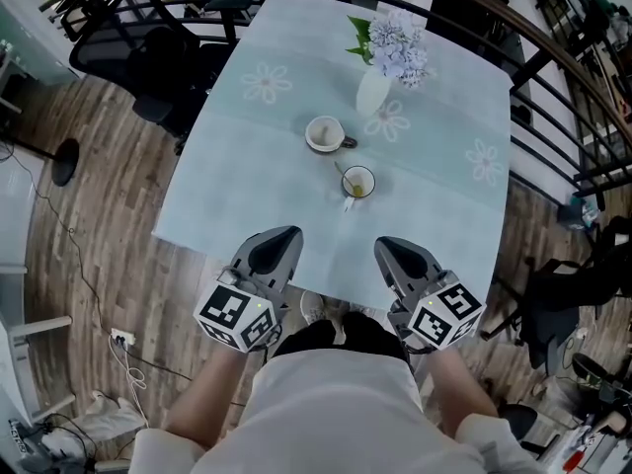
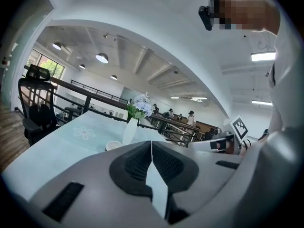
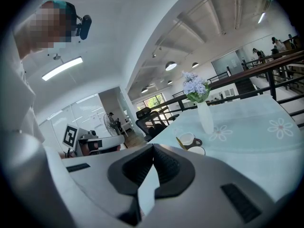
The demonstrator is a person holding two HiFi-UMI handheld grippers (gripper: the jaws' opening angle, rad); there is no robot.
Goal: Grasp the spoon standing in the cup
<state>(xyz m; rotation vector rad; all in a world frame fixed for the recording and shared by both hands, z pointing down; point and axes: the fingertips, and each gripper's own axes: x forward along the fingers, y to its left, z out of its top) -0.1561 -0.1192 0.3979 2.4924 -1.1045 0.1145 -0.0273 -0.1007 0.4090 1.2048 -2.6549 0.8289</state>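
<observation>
While both grippers hang back at the near edge of the table [image 1: 237,205], right by the person's body, I'd say the task hasn't kicked off: no reach, no grasp, all of it left to do. The left gripper [image 1: 280,239] has its jaws pressed together on nothing, and the right gripper [image 1: 394,249] is the same (each gripper view shows the pads meeting in a thin seam), so whichever one goes will have to open up first. The spoon [image 1: 347,177] stands tilted in the cup [image 1: 367,188] around the middle of the table, well apart from both grippers, handle leaning up-left in the head view. It looks thin and yellowish, so a small target. A second cup [image 1: 324,134] and a vase [image 1: 372,94] of flowers sit further back.
</observation>
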